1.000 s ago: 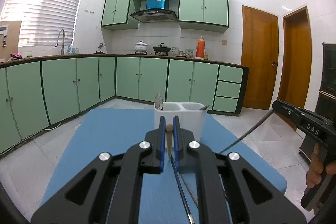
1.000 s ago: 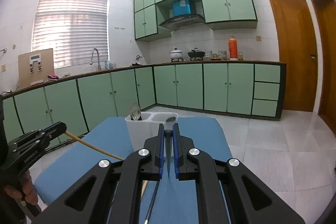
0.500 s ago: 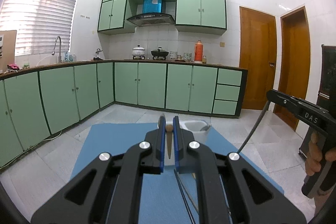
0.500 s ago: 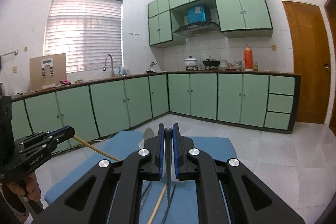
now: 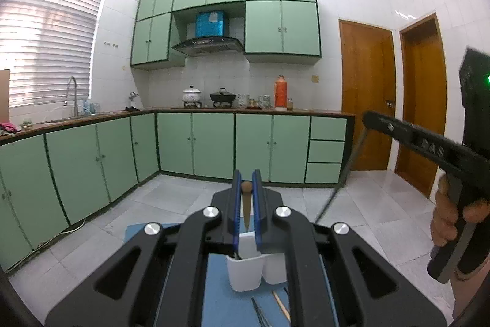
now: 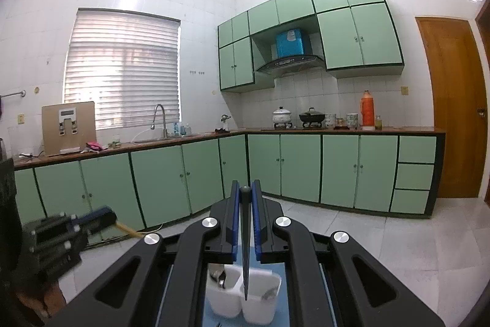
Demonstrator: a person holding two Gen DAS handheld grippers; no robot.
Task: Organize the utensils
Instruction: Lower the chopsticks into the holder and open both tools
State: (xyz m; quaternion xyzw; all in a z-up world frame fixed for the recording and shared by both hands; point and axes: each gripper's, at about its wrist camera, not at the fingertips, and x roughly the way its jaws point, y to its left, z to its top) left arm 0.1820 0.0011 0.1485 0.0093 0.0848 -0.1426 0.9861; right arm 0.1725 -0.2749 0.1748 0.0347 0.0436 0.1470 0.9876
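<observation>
My left gripper (image 5: 246,186) is shut on a wooden-handled utensil (image 5: 246,201) that hangs down over the left compartment of the white two-compartment holder (image 5: 245,273). My right gripper (image 6: 245,191) is shut on a black-handled utensil (image 6: 245,235) whose lower end reaches into the holder (image 6: 260,305) near its divider. A metal utensil (image 6: 221,278) stands in the holder's left compartment. The right gripper also shows at the right of the left wrist view (image 5: 367,117), its dark utensil (image 5: 337,183) slanting down.
The holder stands on a blue mat (image 5: 214,296). More utensils (image 5: 281,305) lie on the mat in front of the holder. Green kitchen cabinets (image 5: 196,149) and tiled floor lie beyond. The left gripper shows at the lower left of the right wrist view (image 6: 101,216).
Both grippers have risen and tilted up, so the holder has dropped low in both views. Each held utensil now hangs over the holder.
</observation>
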